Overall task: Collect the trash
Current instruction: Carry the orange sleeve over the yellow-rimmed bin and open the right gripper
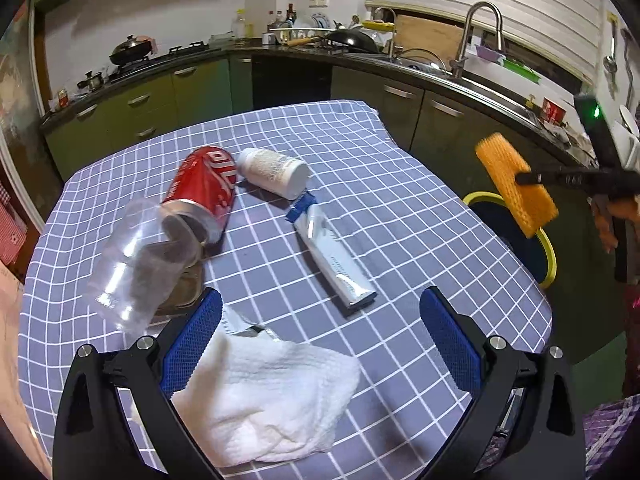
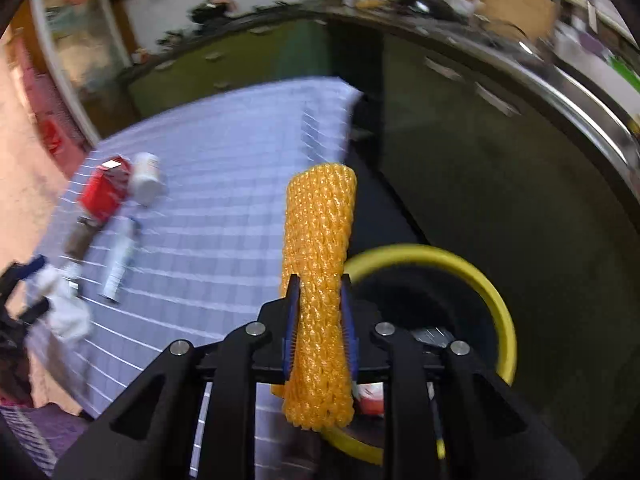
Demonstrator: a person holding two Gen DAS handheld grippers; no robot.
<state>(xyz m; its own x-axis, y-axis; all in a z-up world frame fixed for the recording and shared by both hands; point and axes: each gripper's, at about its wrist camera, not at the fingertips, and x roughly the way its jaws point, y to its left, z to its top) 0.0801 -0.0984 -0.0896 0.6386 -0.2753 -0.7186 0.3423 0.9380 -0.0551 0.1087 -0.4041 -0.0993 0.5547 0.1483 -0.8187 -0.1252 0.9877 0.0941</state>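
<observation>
My left gripper [image 1: 320,320] is open above a crumpled white tissue [image 1: 272,396] at the near edge of the checked table [image 1: 400,208]. Beyond lie a toothpaste tube [image 1: 332,256], a red can [image 1: 204,188], a white pill bottle [image 1: 276,172] and a clear plastic bottle [image 1: 140,264], all on their sides. My right gripper [image 2: 320,300] is shut on an orange foam net [image 2: 320,280] and holds it at the table's right edge, over the rim of a yellow-rimmed bin [image 2: 492,292]. The net [image 1: 516,184] and bin [image 1: 548,256] also show in the left wrist view.
Green kitchen cabinets [image 1: 192,88] and a dark counter with a sink and tap [image 1: 480,36] ring the table's far and right sides. A stove with pans [image 1: 128,52] is at the back left. The bin holds some trash [image 2: 372,396].
</observation>
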